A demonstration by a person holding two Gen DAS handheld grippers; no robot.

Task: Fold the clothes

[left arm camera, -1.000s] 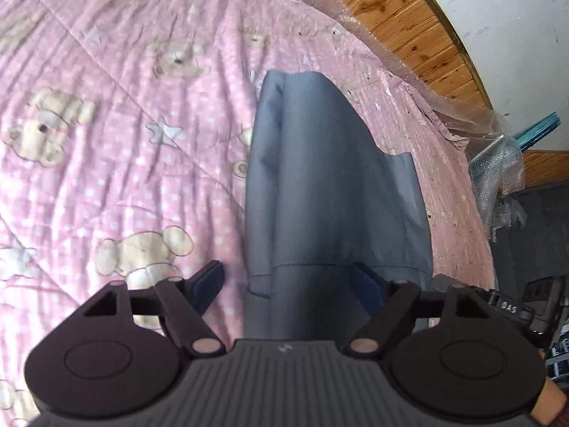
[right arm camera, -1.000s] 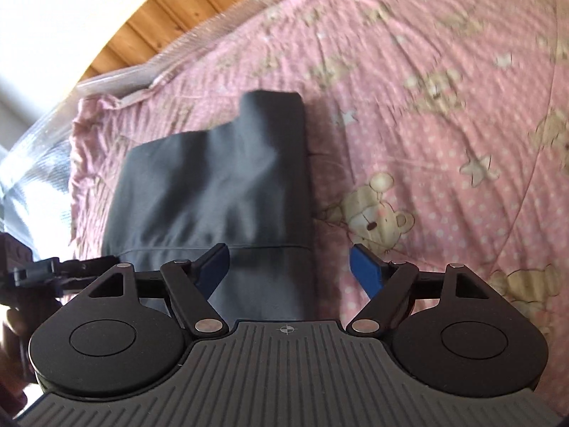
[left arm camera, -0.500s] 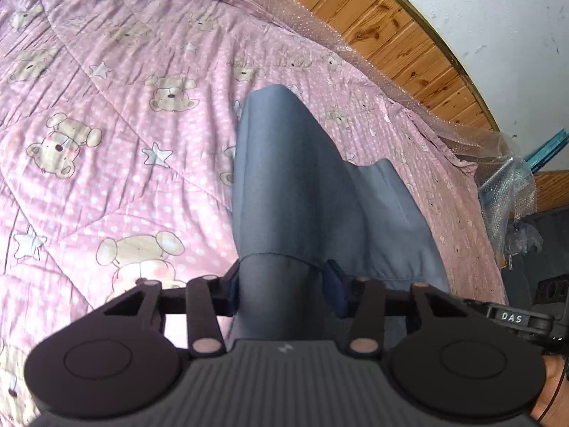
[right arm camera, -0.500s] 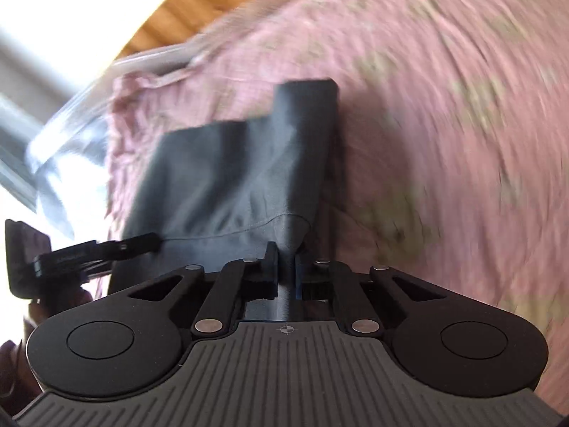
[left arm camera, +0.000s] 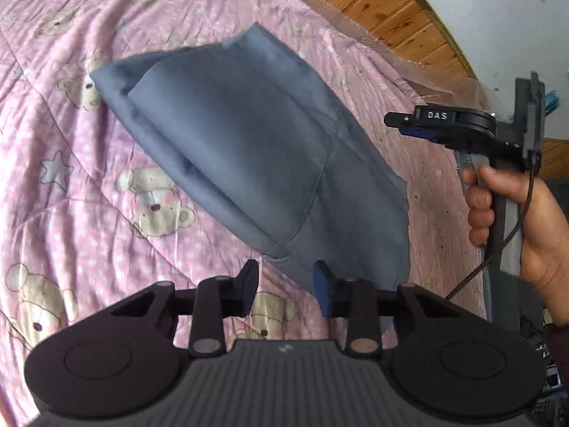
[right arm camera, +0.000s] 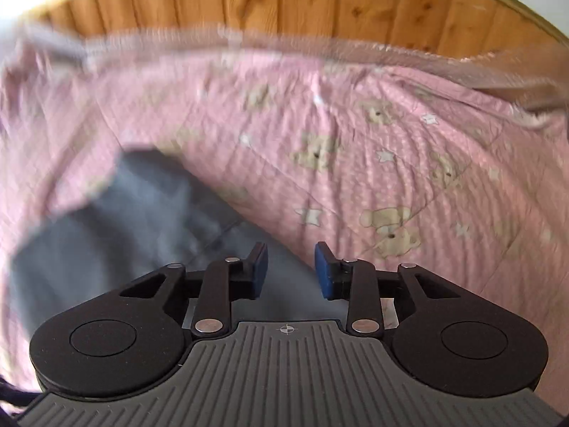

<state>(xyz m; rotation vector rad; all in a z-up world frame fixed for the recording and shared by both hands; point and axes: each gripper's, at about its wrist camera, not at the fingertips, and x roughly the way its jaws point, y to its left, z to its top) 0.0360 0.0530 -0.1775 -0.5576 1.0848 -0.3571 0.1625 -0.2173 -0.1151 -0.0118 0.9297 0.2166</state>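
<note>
A grey-blue garment [left arm camera: 249, 142] lies folded and slanted on the pink bear-print quilt [left arm camera: 71, 213]. My left gripper [left arm camera: 284, 284] hovers at its near corner, jaws apart, with only quilt showing between the pads. In the same view a hand [left arm camera: 515, 213] holds my right gripper [left arm camera: 394, 122] up in the air beyond the garment's right edge. The right wrist view is blurred. There the garment [right arm camera: 106, 231] spreads to the lower left, and the right gripper [right arm camera: 290, 270] has its jaws opening above the cloth, the pads not touching it.
A wooden headboard [right arm camera: 284, 0] runs behind the quilt [right arm camera: 391, 142], with clear plastic wrap [left arm camera: 426, 78] along the bed's edge. White wall rises above the wood. Bare quilt stretches to the left of the garment in the left wrist view.
Both grippers went from wide open to shut on the garment's near hem, then let go. The garment now lies shorter and slanted. The right gripper has risen and rolled.
</note>
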